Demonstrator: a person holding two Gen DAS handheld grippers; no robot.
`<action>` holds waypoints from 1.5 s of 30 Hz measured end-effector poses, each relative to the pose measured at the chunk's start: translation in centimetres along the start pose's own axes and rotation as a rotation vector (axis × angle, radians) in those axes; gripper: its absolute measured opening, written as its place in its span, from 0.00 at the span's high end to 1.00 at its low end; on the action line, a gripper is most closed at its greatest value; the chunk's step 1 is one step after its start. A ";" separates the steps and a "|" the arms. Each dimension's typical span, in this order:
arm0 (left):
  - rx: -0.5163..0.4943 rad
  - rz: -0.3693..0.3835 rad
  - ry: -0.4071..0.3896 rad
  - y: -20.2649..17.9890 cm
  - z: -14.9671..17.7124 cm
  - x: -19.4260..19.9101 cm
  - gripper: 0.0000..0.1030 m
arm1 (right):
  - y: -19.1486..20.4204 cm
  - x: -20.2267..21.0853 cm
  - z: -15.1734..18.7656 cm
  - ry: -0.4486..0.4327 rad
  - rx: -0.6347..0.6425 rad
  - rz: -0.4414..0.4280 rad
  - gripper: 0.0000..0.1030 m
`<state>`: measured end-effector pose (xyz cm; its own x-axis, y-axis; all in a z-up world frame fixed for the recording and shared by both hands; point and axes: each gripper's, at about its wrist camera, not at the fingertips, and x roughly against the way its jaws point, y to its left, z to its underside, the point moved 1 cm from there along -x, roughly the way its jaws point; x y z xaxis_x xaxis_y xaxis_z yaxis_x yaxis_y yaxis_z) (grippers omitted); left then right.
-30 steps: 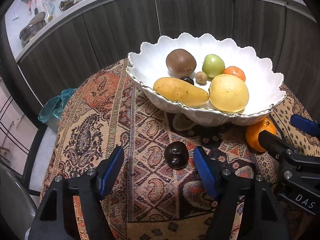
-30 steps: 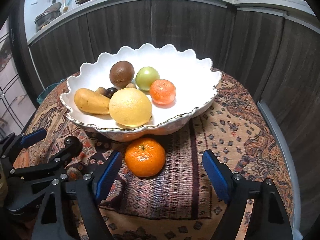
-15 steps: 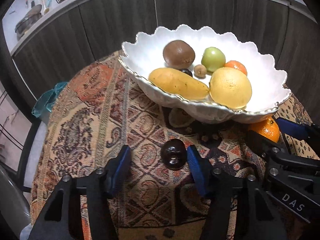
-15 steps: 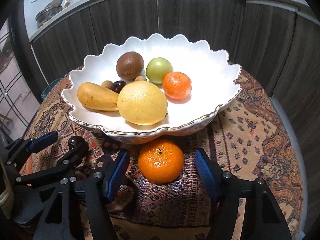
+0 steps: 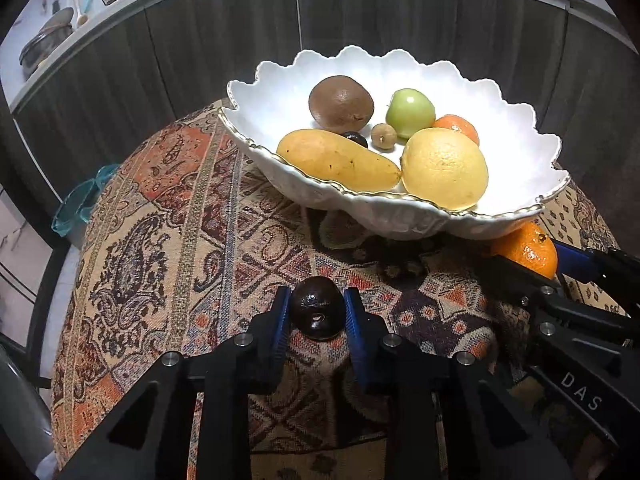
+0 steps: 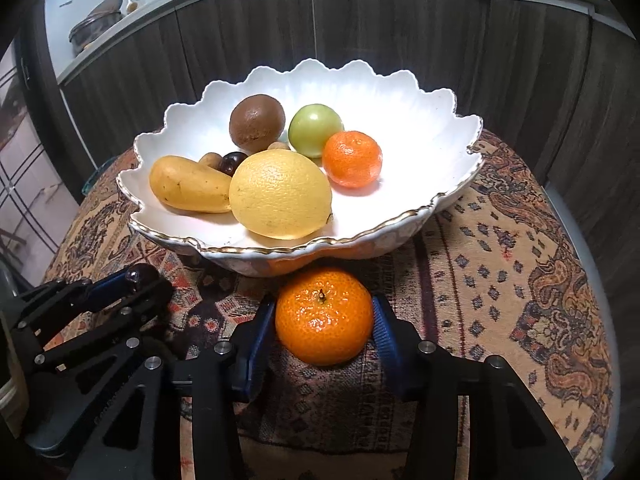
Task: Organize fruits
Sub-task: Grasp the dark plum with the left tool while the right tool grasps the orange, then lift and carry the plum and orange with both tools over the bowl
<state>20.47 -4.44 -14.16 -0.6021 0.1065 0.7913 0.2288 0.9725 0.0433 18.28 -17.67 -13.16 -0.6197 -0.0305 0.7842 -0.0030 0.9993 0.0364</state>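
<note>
Left gripper [image 5: 317, 314] clamps a glossy, dimpled, near-black round fruit [image 5: 317, 313].

We count one white bowl [image 6: 420, 128]. We see two tangerines: one in the bowl [image 6: 352, 159] and one on the cloth [image 6: 324, 316]. There are two dark plums [image 5: 317, 313] [image 6: 233, 162], one mango [image 6: 190, 184], one grapefruit [image 6: 280, 194], one green apple [image 6: 315, 130] and two grippers [image 5: 314, 316] [image 6: 324, 326].

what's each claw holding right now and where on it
Left claw: dark fruit, across its sides. Right claw: orange, across its sides. Both rest on the cloth.
</note>
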 end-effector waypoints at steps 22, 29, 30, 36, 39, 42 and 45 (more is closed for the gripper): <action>-0.023 0.014 -0.116 -0.5 -1.2 7.1 0.74 | -0.4 6.2 -0.4 -0.098 -0.008 0.000 0.53; -0.030 0.012 -0.171 -0.6 -3.1 8.9 0.74 | -0.8 8.3 -2.0 -0.159 -0.008 0.008 0.53; -0.030 0.012 -0.180 -0.6 -3.6 9.0 0.74 | -0.9 8.6 -2.2 -0.166 -0.009 0.010 0.53; -0.038 0.009 -0.229 -0.7 -6.1 9.7 0.74 | -1.5 9.6 -4.2 -0.212 -0.007 0.031 0.53; -0.043 0.006 -0.249 -0.9 -7.4 9.9 0.74 | -1.8 9.7 -5.3 -0.228 -0.013 0.037 0.53; -0.045 0.005 -0.264 -0.9 -8.7 9.8 0.74 | -2.1 9.7 -6.6 -0.245 -0.013 0.044 0.53; -0.046 0.001 -0.271 -0.8 -9.9 9.4 0.74 | -2.4 9.4 -7.8 -0.257 -0.017 0.050 0.53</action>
<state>22.19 -6.31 -0.77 -0.7829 0.1648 0.5999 0.2600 0.9627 0.0749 18.53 -20.54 -1.03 -0.7978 0.0271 0.6023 0.0443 0.9989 0.0137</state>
